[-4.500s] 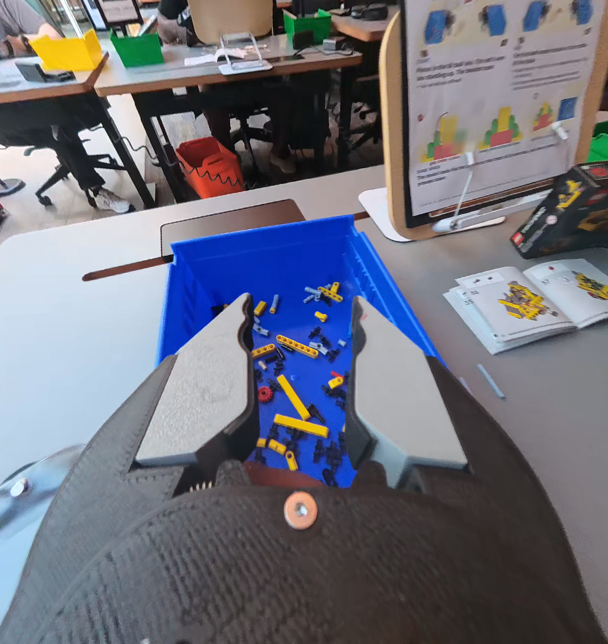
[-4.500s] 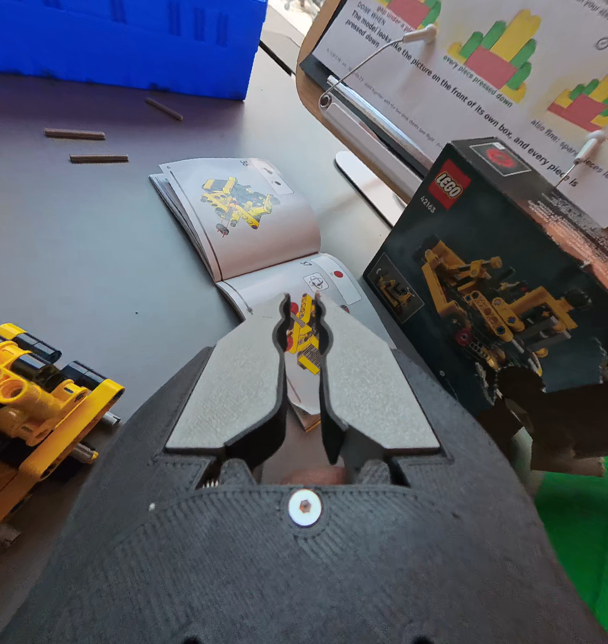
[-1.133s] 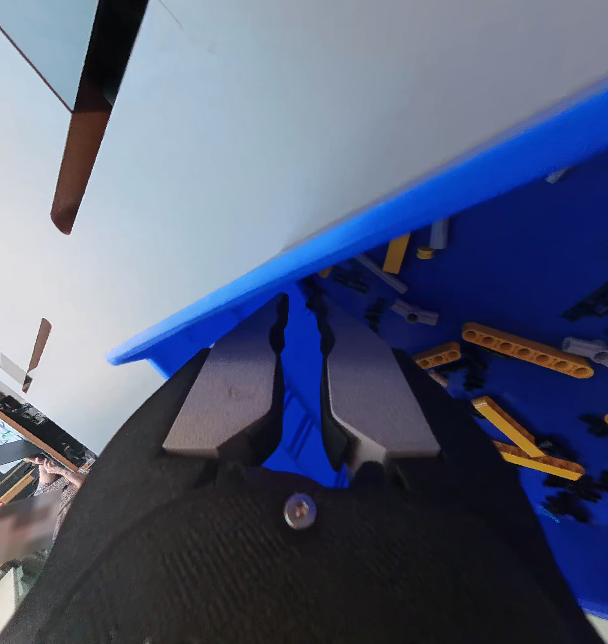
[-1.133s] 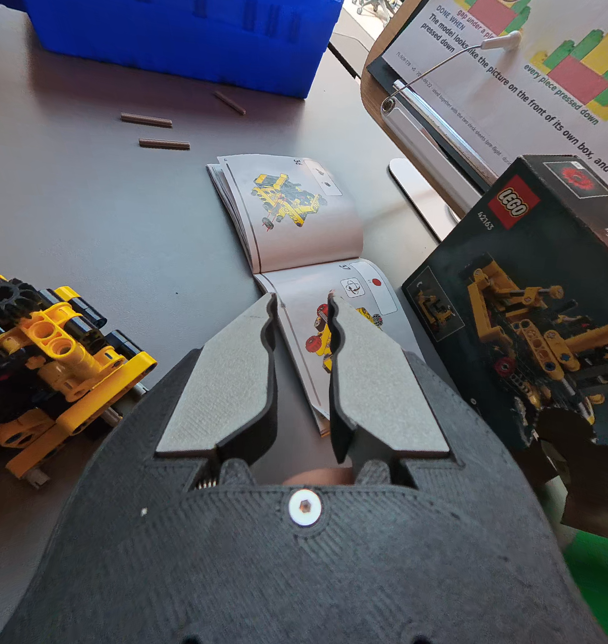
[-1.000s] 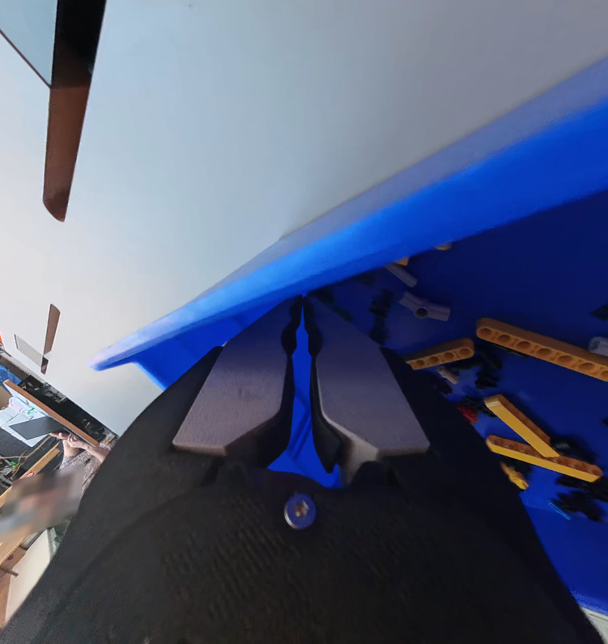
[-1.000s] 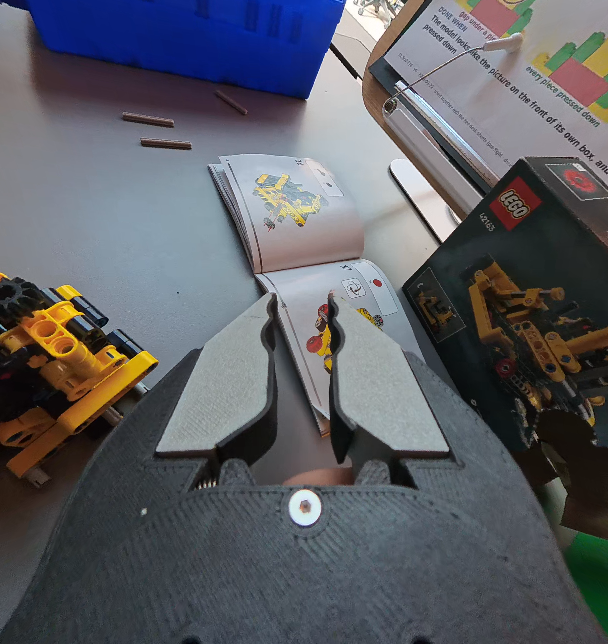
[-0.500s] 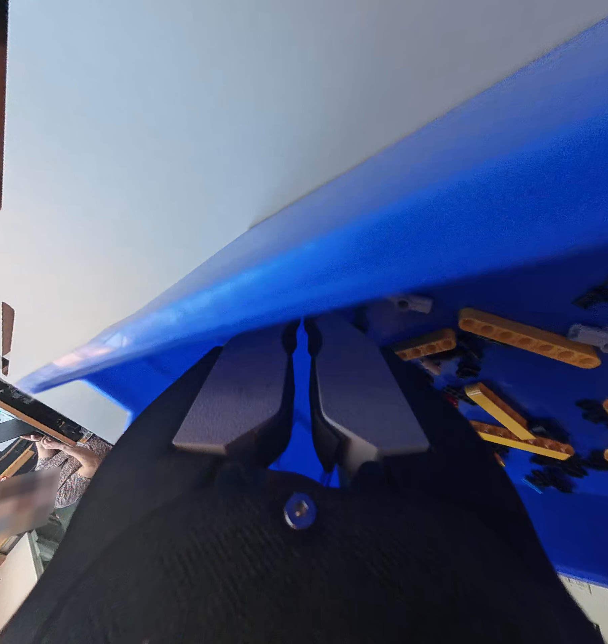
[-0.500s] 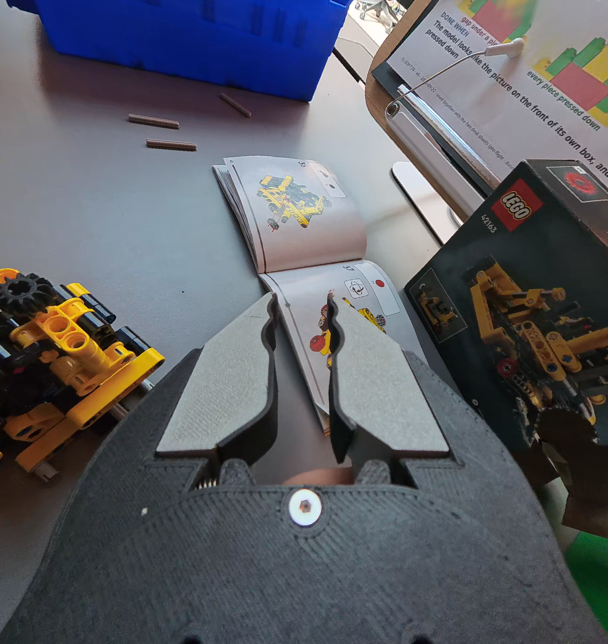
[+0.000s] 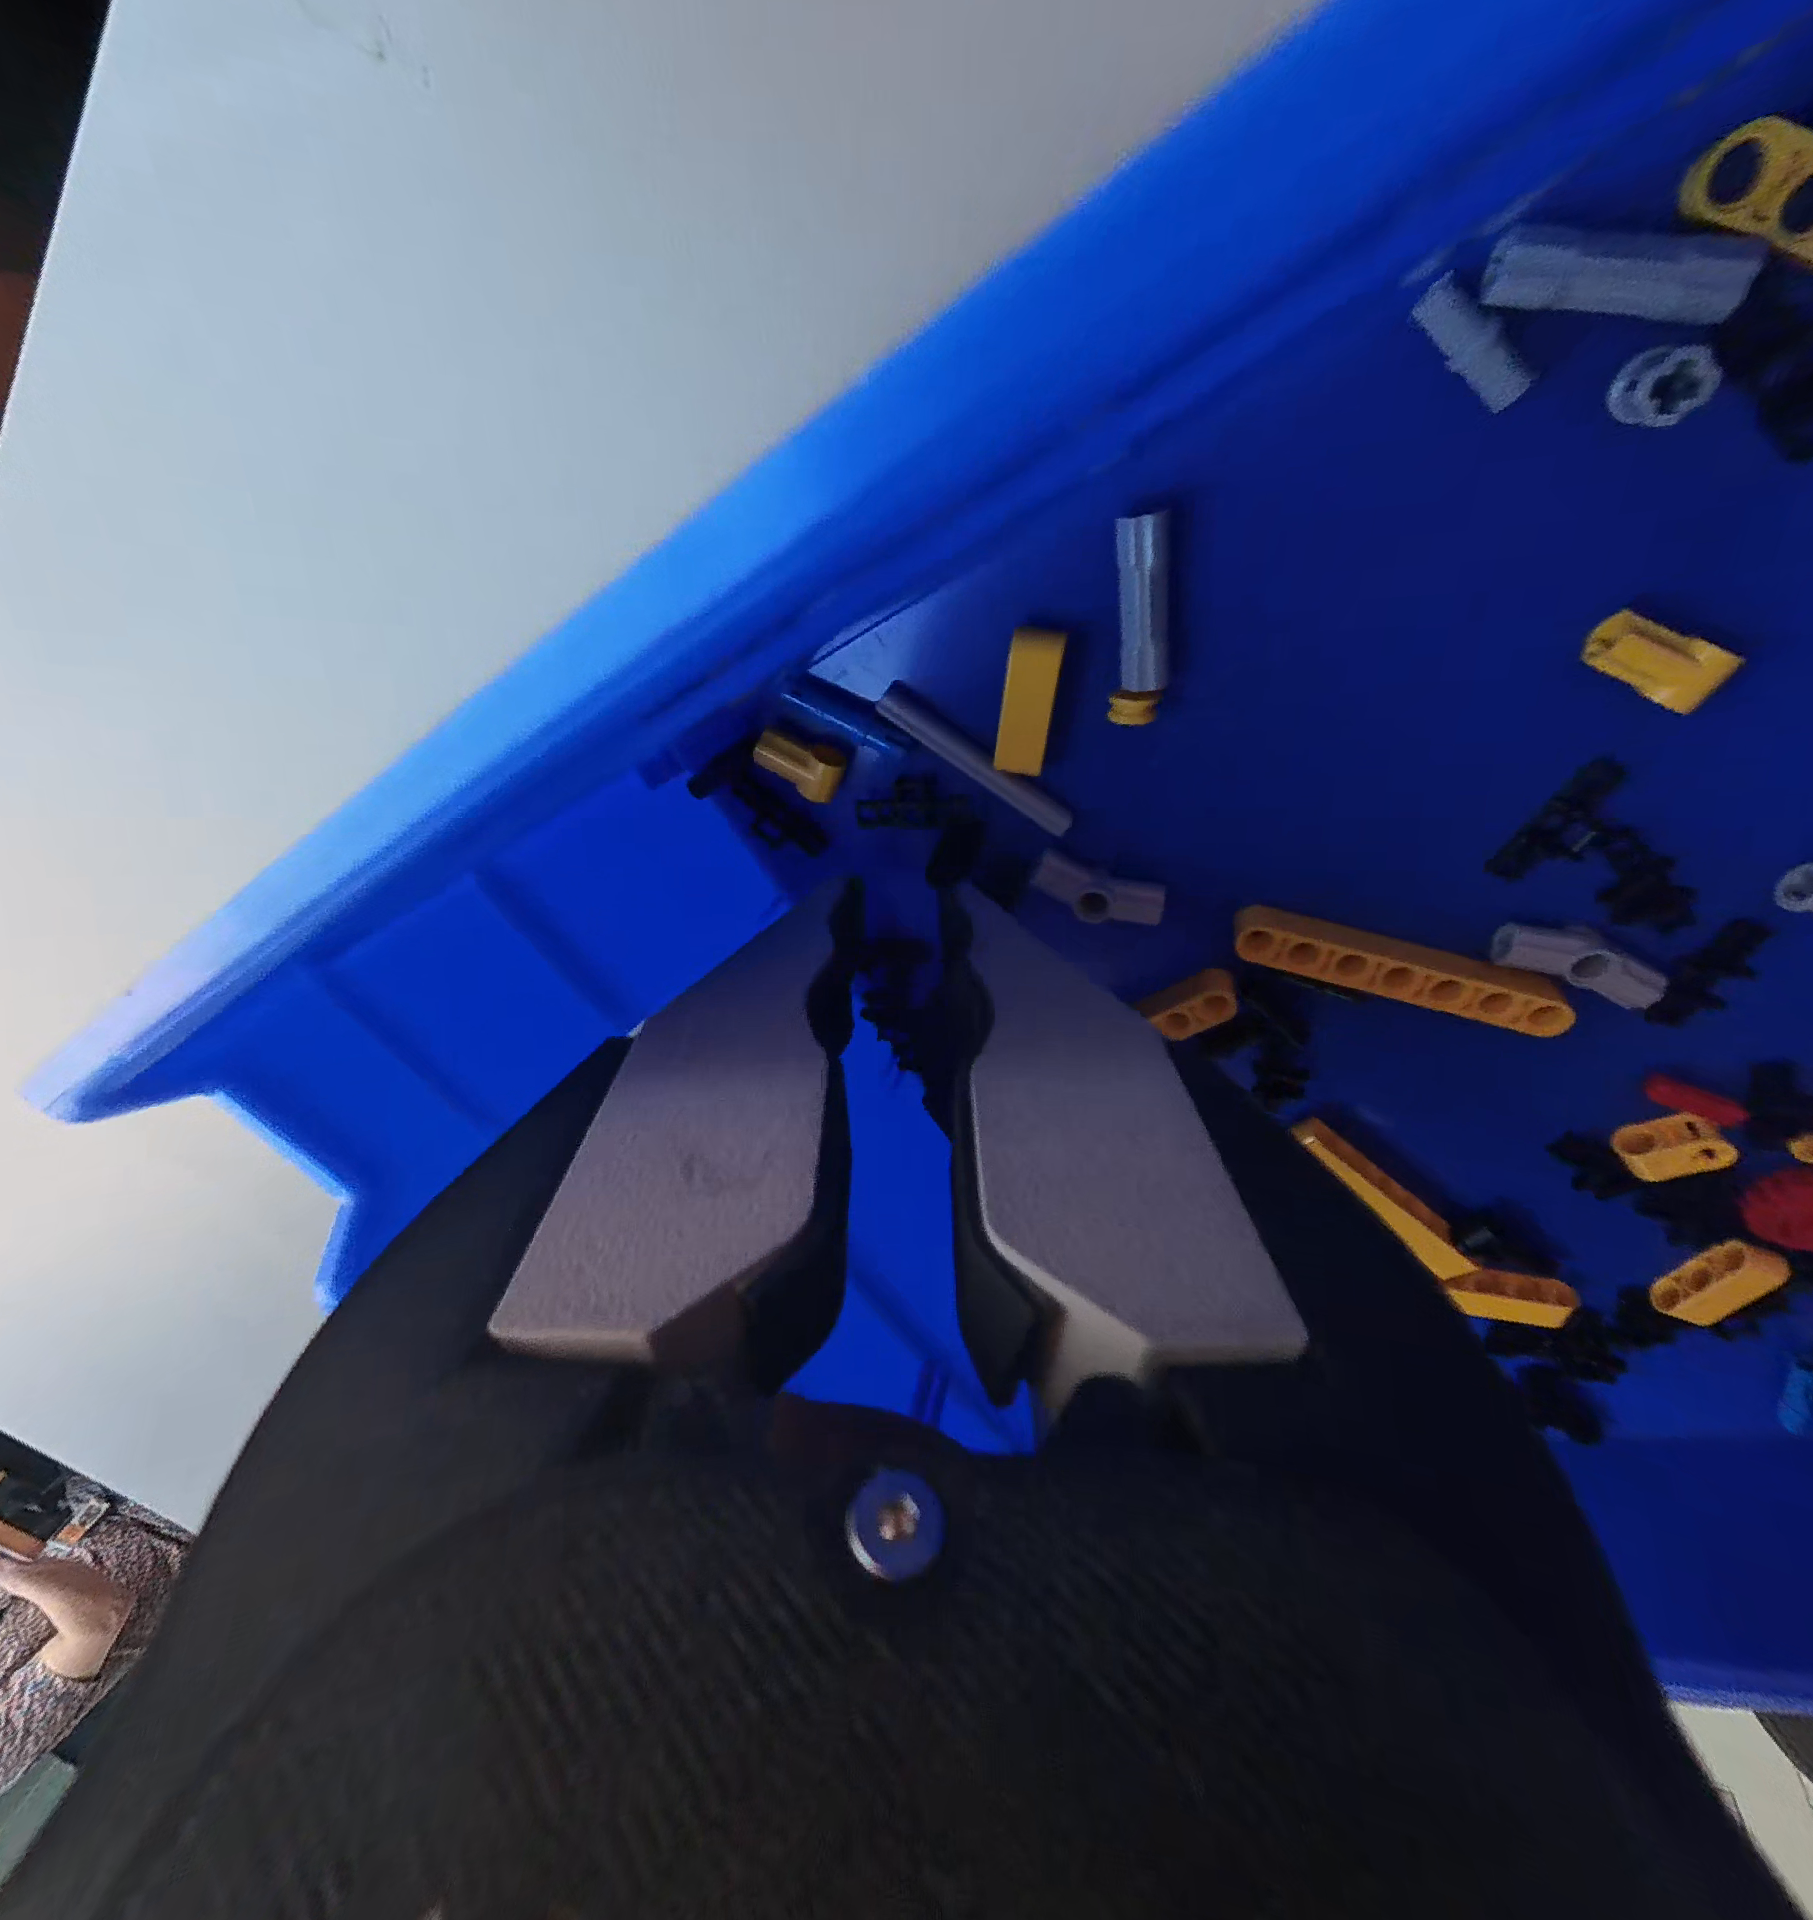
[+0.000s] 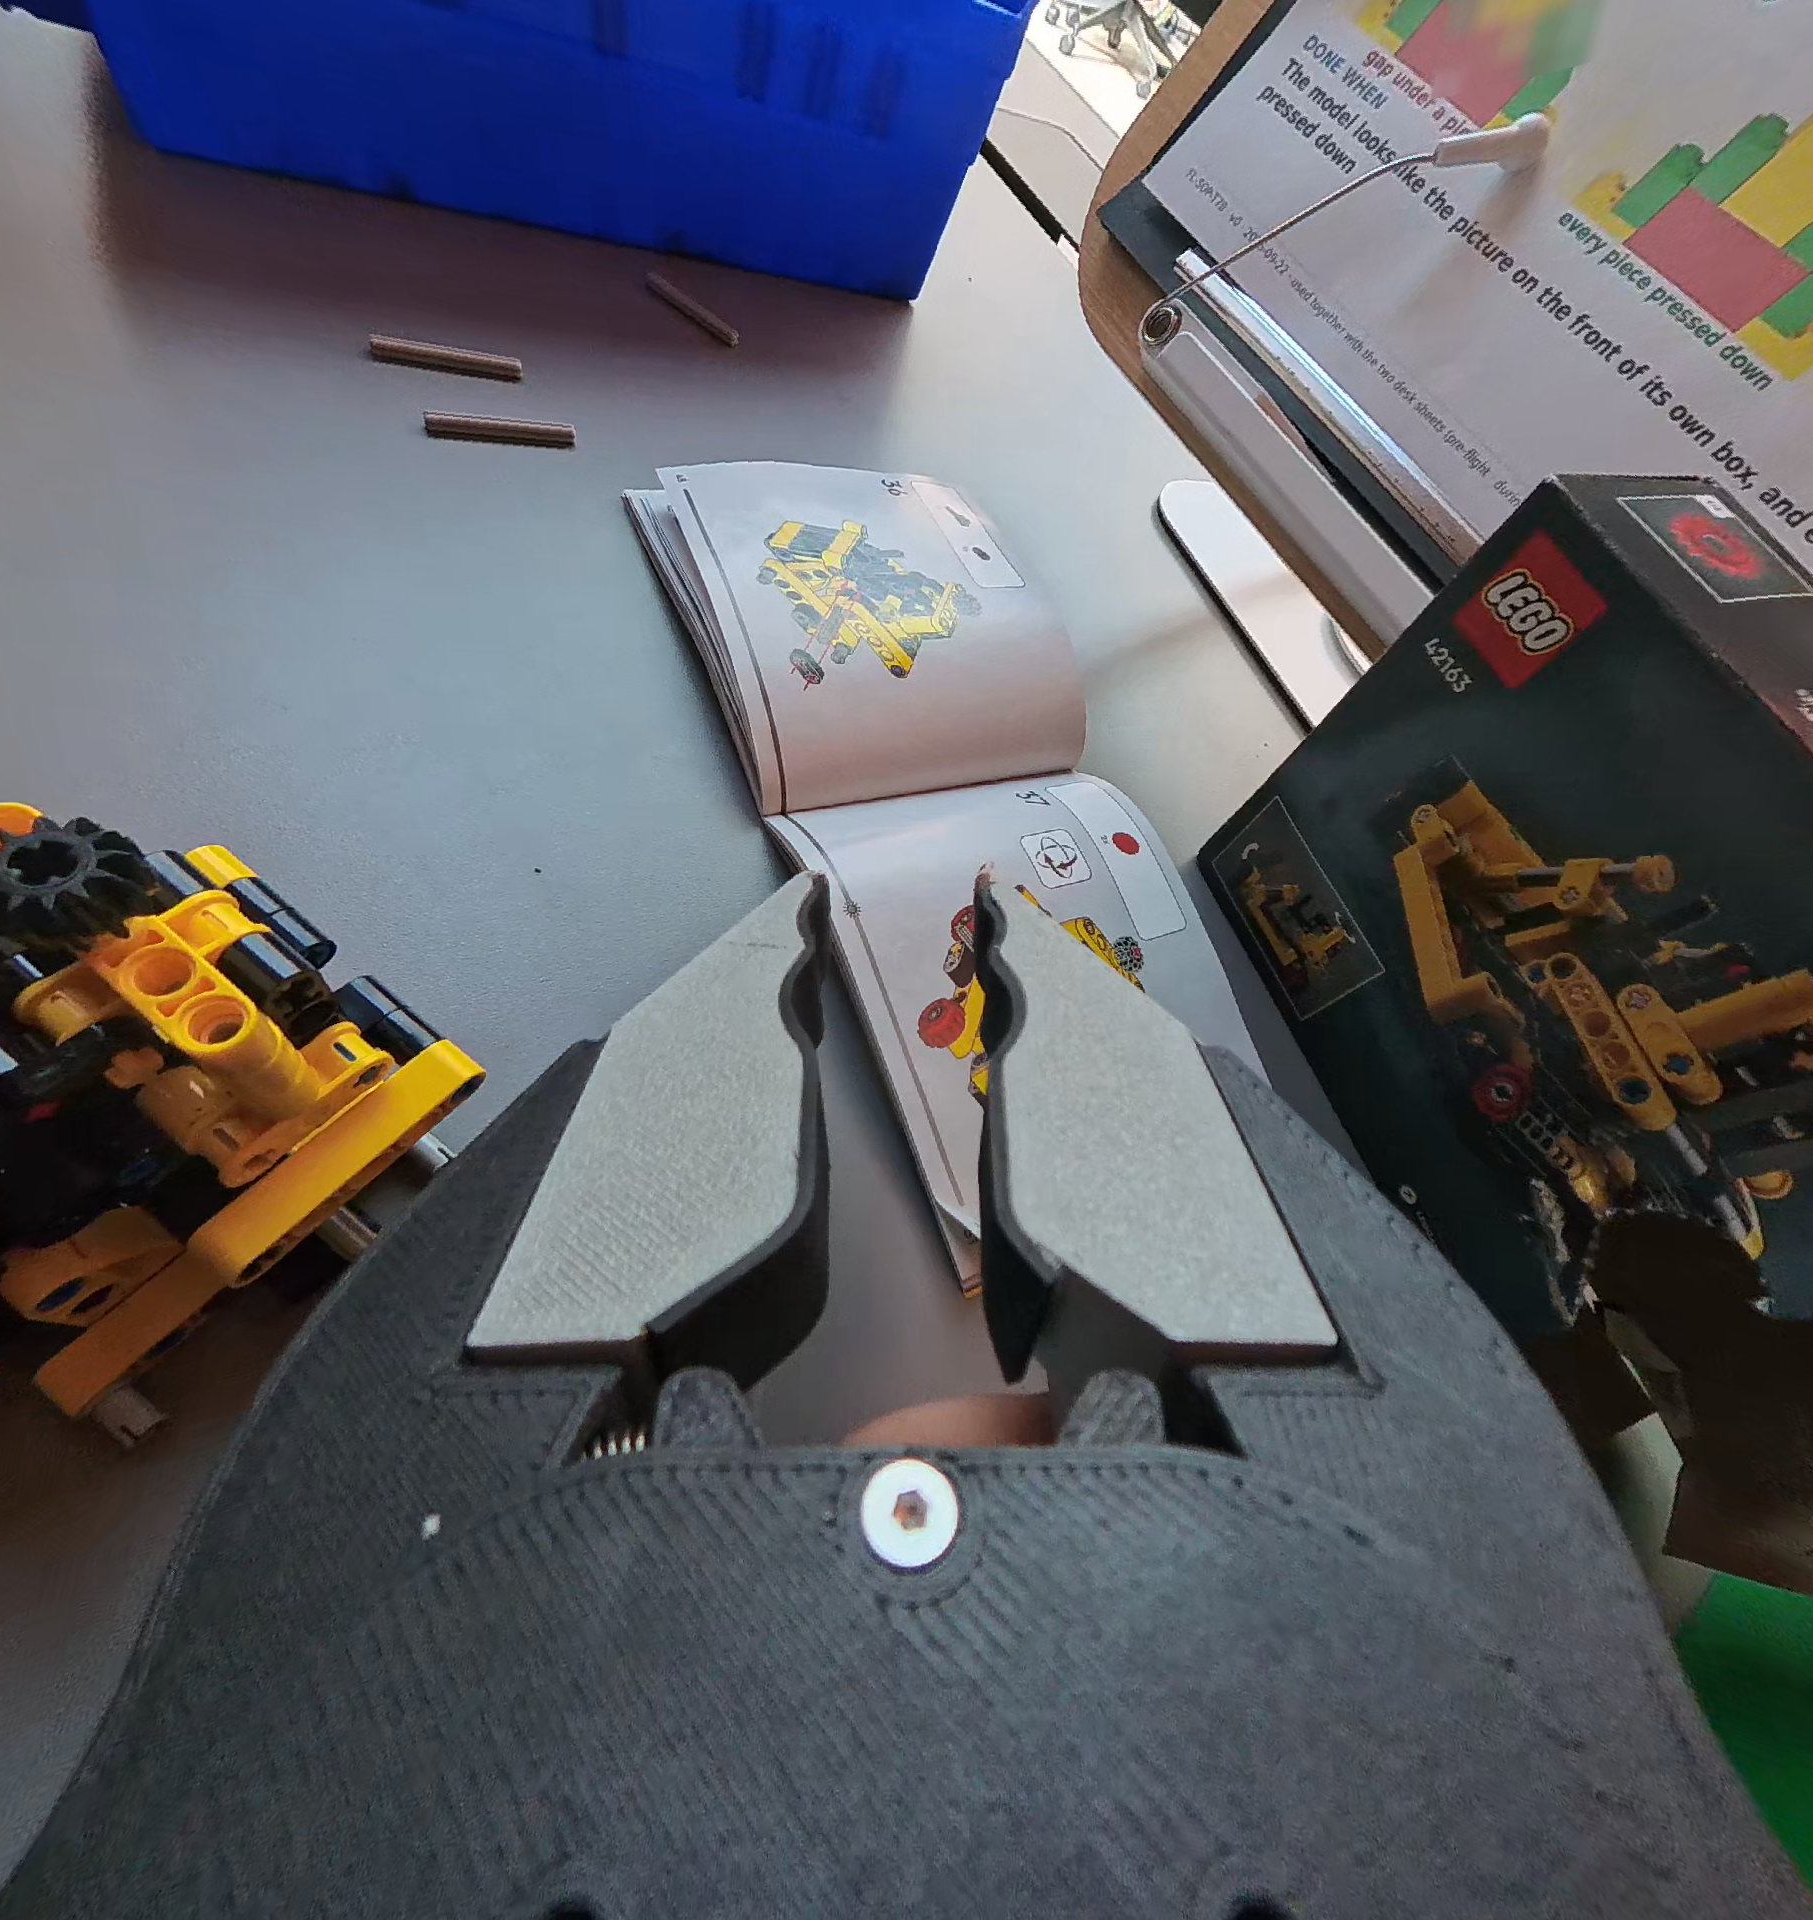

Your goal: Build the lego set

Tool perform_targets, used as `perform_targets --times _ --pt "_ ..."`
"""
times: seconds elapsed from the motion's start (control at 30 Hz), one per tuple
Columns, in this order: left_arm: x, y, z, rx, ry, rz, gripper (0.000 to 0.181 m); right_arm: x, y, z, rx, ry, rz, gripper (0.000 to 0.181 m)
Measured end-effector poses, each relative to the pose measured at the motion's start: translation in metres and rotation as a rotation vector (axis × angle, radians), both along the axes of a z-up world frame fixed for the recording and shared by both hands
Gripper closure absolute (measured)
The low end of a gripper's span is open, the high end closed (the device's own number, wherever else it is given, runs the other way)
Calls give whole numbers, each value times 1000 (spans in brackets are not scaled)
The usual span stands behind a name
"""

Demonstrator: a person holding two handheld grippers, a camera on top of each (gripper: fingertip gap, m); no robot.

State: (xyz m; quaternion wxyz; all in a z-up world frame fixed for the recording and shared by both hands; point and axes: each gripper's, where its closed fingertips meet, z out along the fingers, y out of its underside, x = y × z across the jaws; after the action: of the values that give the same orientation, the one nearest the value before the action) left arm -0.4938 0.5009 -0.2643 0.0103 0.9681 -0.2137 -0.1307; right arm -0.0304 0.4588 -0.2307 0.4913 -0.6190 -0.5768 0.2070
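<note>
In the left wrist view the blue bin [image 9: 528, 997] holds loose parts: a long yellow beam [image 9: 1401, 982], short yellow beams, grey connectors, a red gear [image 9: 1806, 1205] and several black pins [image 9: 897, 987]. My left gripper [image 9: 897, 904] is low inside the bin near its corner wall. Its jaws stand a little apart, with black pins showing between the tips. In the right wrist view my right gripper [image 10: 902, 899] is open and empty above the open instruction booklet [image 10: 881, 665]. The partly built yellow and black model [image 10: 154, 1070] sits on the table to its left.
The dark set box [image 10: 1567, 935] stands right of the booklet. A stand with a printed sheet [image 10: 1504, 208] is behind it. Brown rods [image 10: 445, 358] lie on the grey table by the bin [image 10: 569, 125]. A green object [image 10: 1795, 1714] is at the lower right. Tip to tip, the grippers are about 45 cm apart.
The left gripper's jaws, almost closed half a second ago, have parted a little, and more of the bin floor shows. The right gripper has drifted slightly and stays open.
</note>
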Motion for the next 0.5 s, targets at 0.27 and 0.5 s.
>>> perform_targets --times 0.27,0.5 --pt "9 3 0 8 -43 -12 173 0 0 0 -2 0 -1 157" --pt "15 2 1 11 -86 -10 169 0 0 -1 1 -6 -1 158"
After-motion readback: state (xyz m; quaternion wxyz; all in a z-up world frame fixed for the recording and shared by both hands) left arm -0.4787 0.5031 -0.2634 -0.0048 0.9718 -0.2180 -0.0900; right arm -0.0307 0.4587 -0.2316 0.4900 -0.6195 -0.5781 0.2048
